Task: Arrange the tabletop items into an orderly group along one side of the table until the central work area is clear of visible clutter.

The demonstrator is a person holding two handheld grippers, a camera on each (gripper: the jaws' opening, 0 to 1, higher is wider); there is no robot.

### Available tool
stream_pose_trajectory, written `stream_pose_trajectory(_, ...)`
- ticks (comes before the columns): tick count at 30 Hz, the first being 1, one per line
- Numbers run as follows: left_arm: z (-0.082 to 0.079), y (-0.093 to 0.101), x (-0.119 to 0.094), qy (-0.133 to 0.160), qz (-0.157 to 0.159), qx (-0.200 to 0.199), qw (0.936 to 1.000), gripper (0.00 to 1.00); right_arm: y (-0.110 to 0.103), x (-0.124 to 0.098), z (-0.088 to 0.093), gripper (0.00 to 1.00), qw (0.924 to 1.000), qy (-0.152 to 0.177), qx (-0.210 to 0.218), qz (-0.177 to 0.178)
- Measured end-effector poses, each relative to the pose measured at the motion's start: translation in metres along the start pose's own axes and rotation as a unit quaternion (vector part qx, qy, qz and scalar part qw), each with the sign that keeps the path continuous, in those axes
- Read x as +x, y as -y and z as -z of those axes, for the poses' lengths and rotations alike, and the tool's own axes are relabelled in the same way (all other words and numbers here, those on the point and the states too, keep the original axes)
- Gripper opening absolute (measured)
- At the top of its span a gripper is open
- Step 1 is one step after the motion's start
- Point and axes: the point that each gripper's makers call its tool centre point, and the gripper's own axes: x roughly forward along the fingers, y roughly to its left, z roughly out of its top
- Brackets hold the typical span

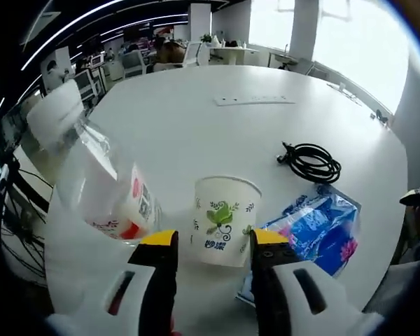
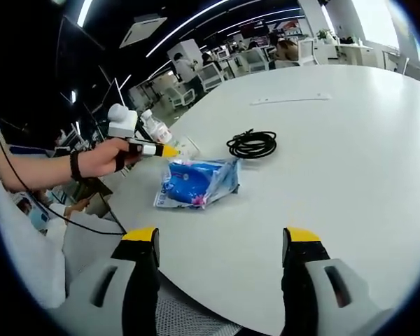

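Observation:
A white paper cup (image 1: 222,220) with a green leaf print stands upright just beyond my left gripper (image 1: 214,238), whose yellow-tipped jaws stand open on either side of it. A clear plastic bottle (image 1: 112,189) with a red and white label lies to the cup's left. On the cup's right lies a blue tissue pack (image 1: 315,234), with a coiled black cable (image 1: 311,162) behind it. My right gripper (image 2: 220,241) hangs open over bare table, well short of the tissue pack (image 2: 199,183) and the cable (image 2: 253,143). There a hand (image 2: 105,159) holds the left gripper (image 2: 169,150) at the cup (image 2: 187,148).
The round white table (image 1: 196,133) carries a flat white strip (image 1: 254,100) near its far side. Its near edge (image 2: 217,308) runs just under my right gripper. Office desks and chairs (image 1: 136,59) stand beyond the table.

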Motion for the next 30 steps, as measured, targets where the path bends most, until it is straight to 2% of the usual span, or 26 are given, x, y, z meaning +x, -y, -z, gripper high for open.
stream_pose_trajectory(4, 0.002, 0.001, 0.004, -0.009, -0.001, 0.01, 0.9999, 0.37, 0.001, 0.001, -0.002, 0.71, 1.0, 0.0, 0.0, -0.001)
stream_pose_trajectory(14, 0.004, 0.0, 0.003, -0.009, 0.001, 0.006, 0.9999, 0.34, 0.003, -0.002, -0.002, 0.71, 1.0, 0.002, 0.0, 0.003)
stream_pose_trajectory(24, 0.007, -0.002, -0.003, -0.011, 0.001, 0.008, 0.9999, 0.31, 0.002, -0.002, 0.001, 0.71, 1.0, 0.004, 0.003, 0.003)
stream_pose_trajectory(30, 0.014, 0.001, -0.012, -0.015, 0.004, 0.011, 0.9998, 0.31, 0.0, -0.003, -0.001, 0.71, 1.0, 0.008, 0.001, 0.003)
